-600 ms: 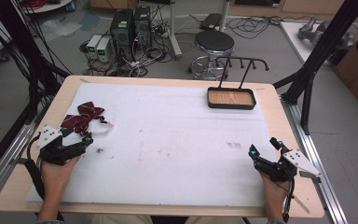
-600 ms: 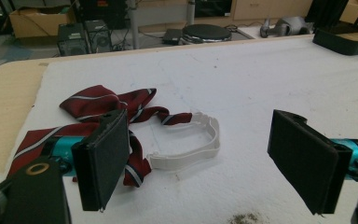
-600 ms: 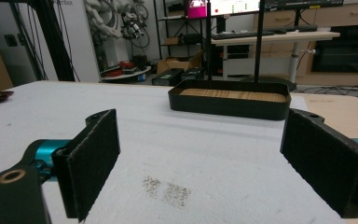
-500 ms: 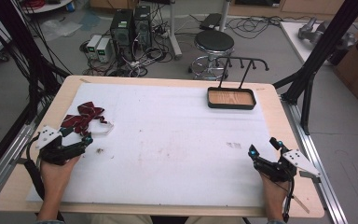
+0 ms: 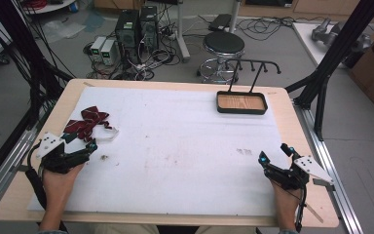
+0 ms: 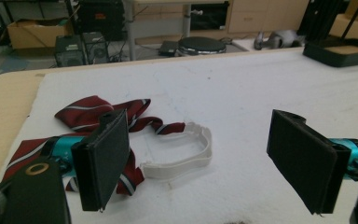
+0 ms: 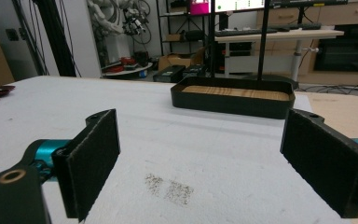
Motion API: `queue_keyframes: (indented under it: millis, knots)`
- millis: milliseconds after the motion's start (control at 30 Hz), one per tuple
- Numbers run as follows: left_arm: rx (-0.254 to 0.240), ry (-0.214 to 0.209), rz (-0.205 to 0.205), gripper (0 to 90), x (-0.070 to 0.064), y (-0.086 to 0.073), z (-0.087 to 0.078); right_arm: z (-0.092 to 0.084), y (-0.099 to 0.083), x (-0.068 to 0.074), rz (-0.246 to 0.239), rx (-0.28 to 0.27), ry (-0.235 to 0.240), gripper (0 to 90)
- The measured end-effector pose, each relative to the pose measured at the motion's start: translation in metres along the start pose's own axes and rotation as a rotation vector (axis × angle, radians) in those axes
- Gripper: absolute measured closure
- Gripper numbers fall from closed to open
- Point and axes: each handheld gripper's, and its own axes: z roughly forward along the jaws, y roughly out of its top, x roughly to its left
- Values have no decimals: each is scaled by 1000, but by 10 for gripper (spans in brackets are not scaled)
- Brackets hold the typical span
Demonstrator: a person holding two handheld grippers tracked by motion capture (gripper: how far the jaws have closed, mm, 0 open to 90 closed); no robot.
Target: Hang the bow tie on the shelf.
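Jaws of the left gripper gape empty just short of the striped dark-red fabric necktie with white loop; right gripper released, well apart.

Dark red bow tie with thin white-and-dark stripes, lying crumpled flat on the white-covered worktop near its left edge, just ahead of my left gripper. The fabric is bunched into a few folded lobes, not spread neat. A white neck strap is attached; it curls out from the red cloth toward the worktop's middle in an open loop, lying flat. In my left gripper view the tie sits partly behind the left jaw, the strap between the jaws, nothing pressing on either.
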Motion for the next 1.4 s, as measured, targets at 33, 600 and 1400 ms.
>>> queue_keyframes:
  millis: [33, 600, 1400]
  knots:
    - [-1, -2, -1, 216, 0, 0, 0, 0, 0, 0, -3, 0, 1, 109]
    - [-58, -33, -3, 218, 8, 8, 11, 0, 0, 0, -3, 6, -4, 109]
    - [161, 42, -35, 351, 68, 11, 91, -1, -1, 1, -14, 18, -19, 109]
